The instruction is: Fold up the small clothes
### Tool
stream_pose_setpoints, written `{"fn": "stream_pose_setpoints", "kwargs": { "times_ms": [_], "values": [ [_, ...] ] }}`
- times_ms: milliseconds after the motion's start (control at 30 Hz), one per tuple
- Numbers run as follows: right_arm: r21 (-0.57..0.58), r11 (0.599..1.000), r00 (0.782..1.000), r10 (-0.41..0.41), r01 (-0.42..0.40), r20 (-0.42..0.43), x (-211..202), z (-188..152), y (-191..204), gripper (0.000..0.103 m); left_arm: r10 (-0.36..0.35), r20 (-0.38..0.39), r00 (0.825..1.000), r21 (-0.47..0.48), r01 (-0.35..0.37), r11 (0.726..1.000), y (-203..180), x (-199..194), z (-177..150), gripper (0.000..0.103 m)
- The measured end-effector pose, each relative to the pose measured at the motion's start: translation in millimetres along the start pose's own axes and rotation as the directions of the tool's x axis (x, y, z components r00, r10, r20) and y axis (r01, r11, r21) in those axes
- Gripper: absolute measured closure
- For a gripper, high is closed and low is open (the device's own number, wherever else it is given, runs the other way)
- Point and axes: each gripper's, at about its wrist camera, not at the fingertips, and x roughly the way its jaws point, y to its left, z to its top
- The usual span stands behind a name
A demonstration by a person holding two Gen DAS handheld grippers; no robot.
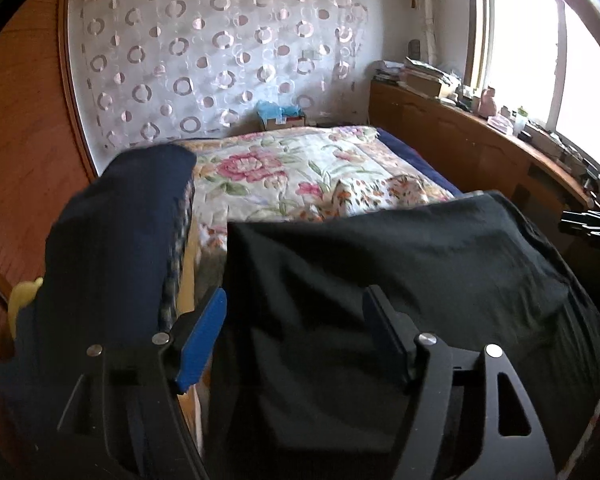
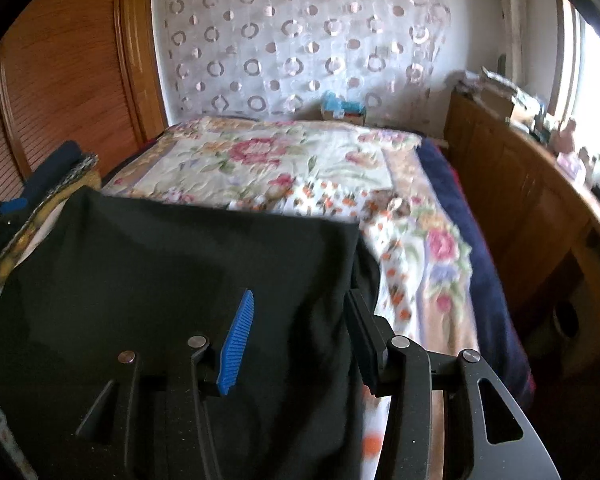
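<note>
A black garment [image 1: 400, 280] lies spread on the near end of the bed; it also shows in the right wrist view [image 2: 172, 264]. My left gripper [image 1: 294, 336] is open, its blue-padded fingers hovering over the garment's left part. My right gripper [image 2: 300, 332] is open over the garment's right edge, one finger on each side of that edge. A dark navy folded cloth [image 1: 116, 232] is piled at the left of the bed, also visible in the right wrist view [image 2: 56, 168]. The right gripper's tip [image 1: 588, 224] shows at the far right of the left wrist view.
A floral quilt [image 2: 284, 160] covers the bed beyond the garment. A wooden cabinet [image 2: 520, 200] with clutter runs along the right under a window. A wooden slatted wardrobe [image 2: 60, 80] stands at left. A small box with blue cloth [image 2: 342, 110] sits at the bed's head.
</note>
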Motion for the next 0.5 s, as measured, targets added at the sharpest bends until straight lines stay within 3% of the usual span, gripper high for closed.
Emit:
{"fn": "stream_pose_setpoints", "kwargs": {
  "times_ms": [267,500],
  "values": [
    [0.057,0.998,0.995,0.001,0.005,-0.096,-30,-33,-14,0.054,-0.027,-0.068,0.997,0.006,0.027,1.0,-15,-6,-40,0.032],
    [0.088,0.996,0.992,0.004,0.007,-0.125,-35,-30,-19,0.054,-0.007,-0.123,0.992,-0.009,0.006,1.0,-17,1,-60,0.032]
  ]
}}
